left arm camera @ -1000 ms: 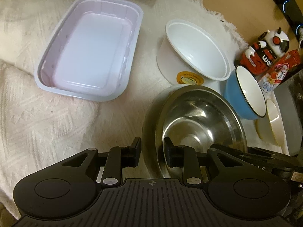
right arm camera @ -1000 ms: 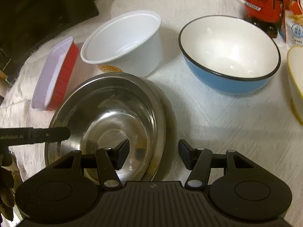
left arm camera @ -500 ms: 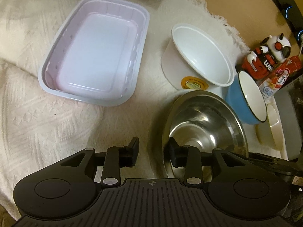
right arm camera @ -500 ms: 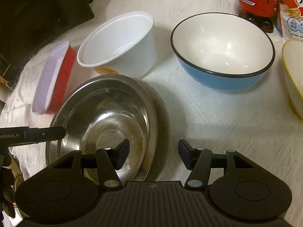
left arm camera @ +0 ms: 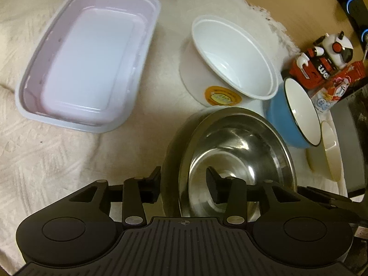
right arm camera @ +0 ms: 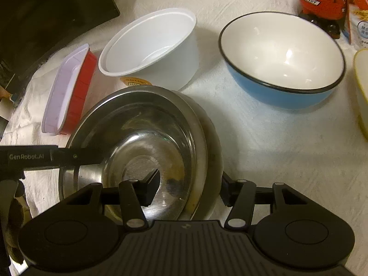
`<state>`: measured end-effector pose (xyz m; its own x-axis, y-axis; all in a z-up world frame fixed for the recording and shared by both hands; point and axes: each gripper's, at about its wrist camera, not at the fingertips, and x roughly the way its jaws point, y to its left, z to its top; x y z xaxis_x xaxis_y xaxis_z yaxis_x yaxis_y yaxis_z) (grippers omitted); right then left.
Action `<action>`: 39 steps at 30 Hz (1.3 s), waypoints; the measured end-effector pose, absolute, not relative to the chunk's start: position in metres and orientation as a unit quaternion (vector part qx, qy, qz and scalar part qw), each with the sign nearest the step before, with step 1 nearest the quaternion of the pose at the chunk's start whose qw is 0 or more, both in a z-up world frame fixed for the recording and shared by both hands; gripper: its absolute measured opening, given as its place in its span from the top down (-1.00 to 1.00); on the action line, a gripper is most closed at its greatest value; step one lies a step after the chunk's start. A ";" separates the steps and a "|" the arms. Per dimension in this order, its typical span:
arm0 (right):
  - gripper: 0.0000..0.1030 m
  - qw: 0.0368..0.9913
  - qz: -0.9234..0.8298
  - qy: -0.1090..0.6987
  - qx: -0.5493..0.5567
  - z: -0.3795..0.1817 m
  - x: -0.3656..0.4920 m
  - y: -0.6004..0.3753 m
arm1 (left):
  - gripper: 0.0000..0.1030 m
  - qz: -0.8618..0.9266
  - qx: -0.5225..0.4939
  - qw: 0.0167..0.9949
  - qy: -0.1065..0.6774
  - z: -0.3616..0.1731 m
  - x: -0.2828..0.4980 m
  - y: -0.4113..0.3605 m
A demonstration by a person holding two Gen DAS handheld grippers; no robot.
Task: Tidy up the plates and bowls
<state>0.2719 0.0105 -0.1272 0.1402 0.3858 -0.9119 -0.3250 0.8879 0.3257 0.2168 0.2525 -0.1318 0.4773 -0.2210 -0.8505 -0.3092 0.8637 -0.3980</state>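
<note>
Now the left hand-held gripper (left arm camera: pixel 182 185) has just been opening; its jaws stand wide, astride the near rim of the steel bowl (left arm camera: pixel 234 147) without pressing it. Nested in a second one on the desk (right arm camera: pixel 276 142), the bowl seems released. The right hand-held gripper (right arm camera: pixel 189 187) straddles the opposite rim, half open.

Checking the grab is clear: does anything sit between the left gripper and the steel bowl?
Nothing visible does. The left gripper straddles the near rim of the steel bowl, one finger outside and one inside, with the pads not pressing on it. Its jaws have just been opening.
</note>
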 end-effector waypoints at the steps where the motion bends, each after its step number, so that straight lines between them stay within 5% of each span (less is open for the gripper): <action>1: -0.06 0.757 0.234 0.609 0.023 -0.124 0.271 0.008 | 0.12 0.024 -0.257 0.820 0.511 -0.131 0.219 0.249; 18: -0.06 0.765 0.217 0.605 0.036 -0.120 0.267 -0.022 | 0.14 0.020 -0.240 0.823 0.515 -0.132 0.225 0.221; 27: -0.06 0.817 0.218 0.533 0.025 -0.084 0.263 -0.045 | 0.23 0.063 -0.208 0.884 0.415 -0.073 0.203 0.215; 32: -0.34 0.865 0.203 0.459 0.016 -0.046 0.258 -0.093 | 0.23 -0.023 -0.238 0.913 0.330 -0.041 0.206 0.184; 39: -0.49 0.907 0.071 0.407 -0.079 -0.046 0.279 -0.171 | 0.23 -0.098 -0.233 0.889 0.381 -0.062 0.261 0.082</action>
